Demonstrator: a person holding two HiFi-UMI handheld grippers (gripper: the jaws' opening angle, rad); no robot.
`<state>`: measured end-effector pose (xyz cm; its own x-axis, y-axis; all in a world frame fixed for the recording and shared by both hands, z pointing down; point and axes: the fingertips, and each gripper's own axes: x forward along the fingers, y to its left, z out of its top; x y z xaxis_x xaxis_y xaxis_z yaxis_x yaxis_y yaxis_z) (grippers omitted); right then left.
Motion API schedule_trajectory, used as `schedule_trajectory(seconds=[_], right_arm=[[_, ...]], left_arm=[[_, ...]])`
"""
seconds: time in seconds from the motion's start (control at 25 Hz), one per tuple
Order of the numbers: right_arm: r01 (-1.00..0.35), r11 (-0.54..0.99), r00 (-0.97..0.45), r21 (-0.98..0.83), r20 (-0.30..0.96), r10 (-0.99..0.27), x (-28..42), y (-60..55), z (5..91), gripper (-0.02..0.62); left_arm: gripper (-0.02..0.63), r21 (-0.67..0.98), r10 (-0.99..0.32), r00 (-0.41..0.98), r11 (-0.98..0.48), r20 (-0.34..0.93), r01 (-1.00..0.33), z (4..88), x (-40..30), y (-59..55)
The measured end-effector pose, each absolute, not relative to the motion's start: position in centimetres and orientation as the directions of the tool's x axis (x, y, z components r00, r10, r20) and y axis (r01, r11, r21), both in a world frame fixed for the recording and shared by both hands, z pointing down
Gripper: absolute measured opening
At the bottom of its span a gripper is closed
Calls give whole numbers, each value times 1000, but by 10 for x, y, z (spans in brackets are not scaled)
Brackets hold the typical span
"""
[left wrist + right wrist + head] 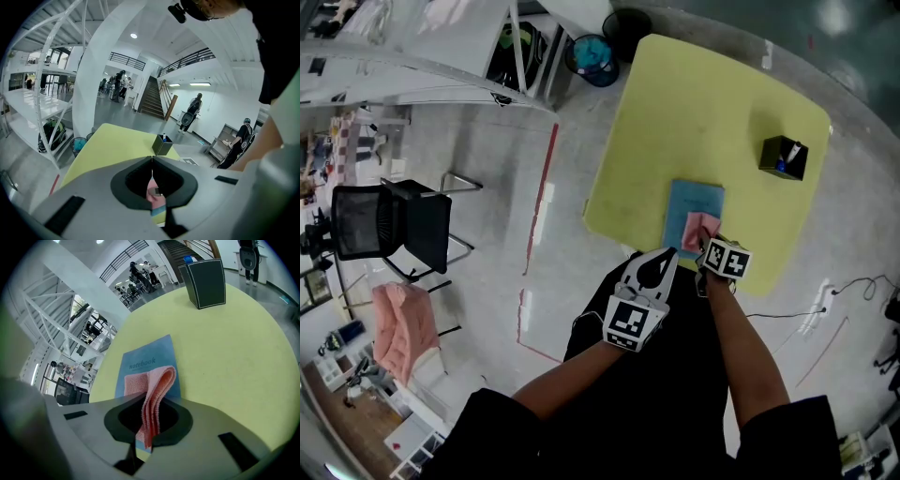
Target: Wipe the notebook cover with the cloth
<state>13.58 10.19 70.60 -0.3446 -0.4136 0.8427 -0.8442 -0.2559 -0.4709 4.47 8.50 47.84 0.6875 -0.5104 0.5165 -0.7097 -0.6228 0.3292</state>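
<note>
A blue notebook [695,207] lies flat near the front edge of the yellow-green table [703,103]. A pink cloth [700,227] rests on the notebook's near end. My right gripper [710,242] is shut on the cloth. In the right gripper view the cloth [158,385] folds up from the notebook [146,363] into the right gripper [149,420]. My left gripper [667,255] hangs just off the table's front edge, left of the notebook. It is shut with nothing held, and its tips meet in the left gripper view [152,161].
A black pen holder [784,157] stands at the table's right side, far from the notebook [206,283]. A black chair [389,220] and a pink-draped seat [401,328] stand on the floor at the left. Bins [592,58] sit beyond the table's far corner.
</note>
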Motion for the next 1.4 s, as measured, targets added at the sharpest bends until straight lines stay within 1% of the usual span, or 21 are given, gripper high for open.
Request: schedule_trajectory(seconds=[0.32,0.68,0.92,1.12,1.24,1.4], right_arm=[[-850,-253,-337,-463,845,-415,156,108,707,37],[-844,-284,-313,-456,847,-429,173,115,708,38],[-864,-342,-219,-370,887,-406,207,130,714,38],[-795,-430,-194,-428,851,-488,228,136,695,38],[-805,-409,-194,-430,842,-503,223,133,685,38],[-824,-344,-212,-450,808,-549,204,119,660,38]], left_arm=[[15,326,-508,692,-630,513,-704,477,55,84],[15,327,-495,704,-646,509,-690,474,62,88],[15,328,-493,713,-653,499,-682,472,62,91],[15,328,-491,717,-659,494,-677,469,56,94],[15,334,-498,715,-651,491,-682,469,53,93],[15,355,-501,714,-633,489,-688,466,45,90]])
